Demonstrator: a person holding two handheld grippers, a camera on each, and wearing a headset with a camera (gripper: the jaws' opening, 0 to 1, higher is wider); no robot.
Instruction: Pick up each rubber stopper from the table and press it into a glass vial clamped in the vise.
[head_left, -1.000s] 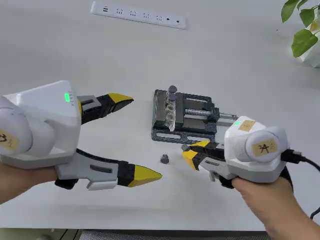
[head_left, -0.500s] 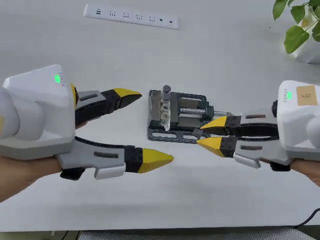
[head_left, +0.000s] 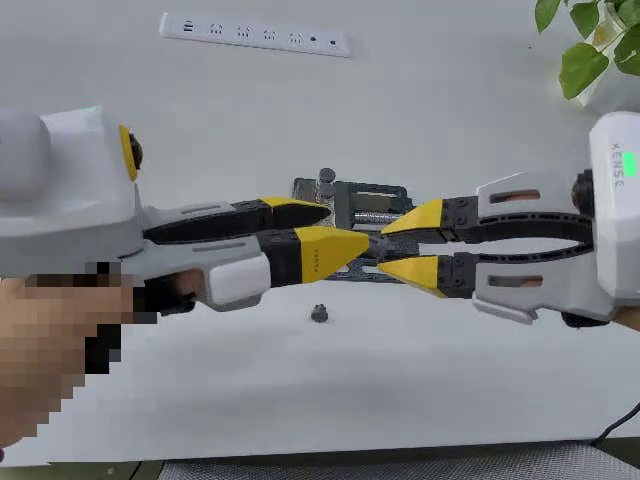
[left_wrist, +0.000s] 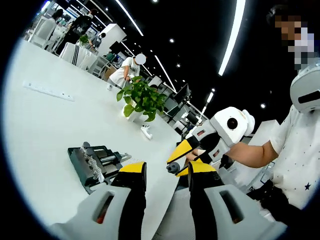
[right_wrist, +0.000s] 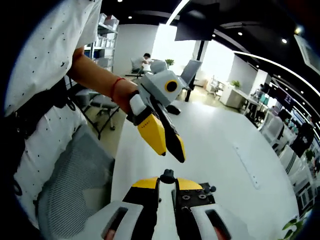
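Note:
My right gripper (head_left: 382, 248) comes in from the right, shut on a dark rubber stopper (head_left: 377, 247) held above the table. My left gripper (head_left: 347, 230) reaches in from the left, jaws open, its tips right beside that stopper. In the right gripper view the stopper (right_wrist: 167, 175) sits pinched at my right gripper's (right_wrist: 167, 184) tips, with the left gripper (right_wrist: 172, 154) just beyond. In the left gripper view the stopper (left_wrist: 172, 168) shows between my left gripper's (left_wrist: 168, 170) spread jaws. A second stopper (head_left: 319, 313) lies on the table. The vise (head_left: 350, 192) with glass vials (left_wrist: 93, 164) stands behind, partly hidden.
A white power strip (head_left: 255, 35) lies at the table's far edge. A potted plant (head_left: 590, 50) stands at the back right. A grey mesh chair (right_wrist: 75, 190) sits off the table's near side.
Both grippers have lifted and swung toward each other over the vise. The right one has left the table with a stopper in its jaws. The left jaws have narrowed.

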